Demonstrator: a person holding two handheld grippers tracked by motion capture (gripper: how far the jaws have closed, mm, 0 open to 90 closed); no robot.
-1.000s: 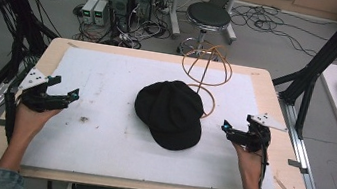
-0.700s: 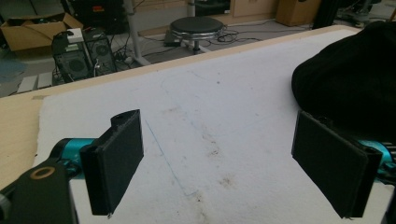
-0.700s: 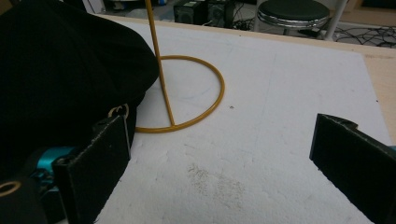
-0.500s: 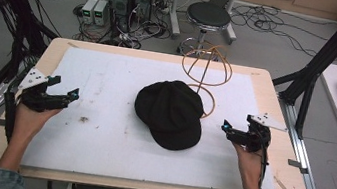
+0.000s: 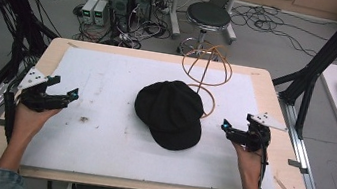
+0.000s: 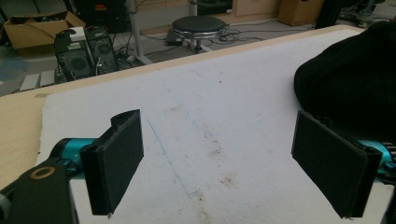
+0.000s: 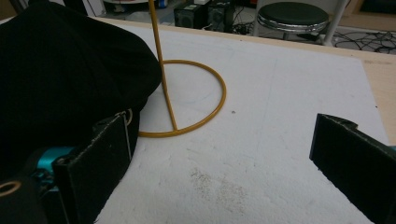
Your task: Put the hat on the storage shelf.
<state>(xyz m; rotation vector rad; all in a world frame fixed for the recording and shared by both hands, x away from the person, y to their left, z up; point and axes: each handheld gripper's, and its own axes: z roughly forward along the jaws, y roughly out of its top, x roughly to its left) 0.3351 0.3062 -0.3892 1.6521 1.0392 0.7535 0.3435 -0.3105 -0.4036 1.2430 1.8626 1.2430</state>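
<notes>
While both jaws are held apart, the black cap (image 5: 169,113) at frame centre is judged soft and light; its stiffer brim, lower right, is best pinched by the right gripper (image 5: 225,127), left gripper (image 5: 73,94) idle.

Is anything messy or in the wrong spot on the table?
The black cap lies flat on the white mat, overlapping the base ring of the wire stand instead of sitting on it. Brownish smudges dirty the mat. Nothing looks broken.
</notes>
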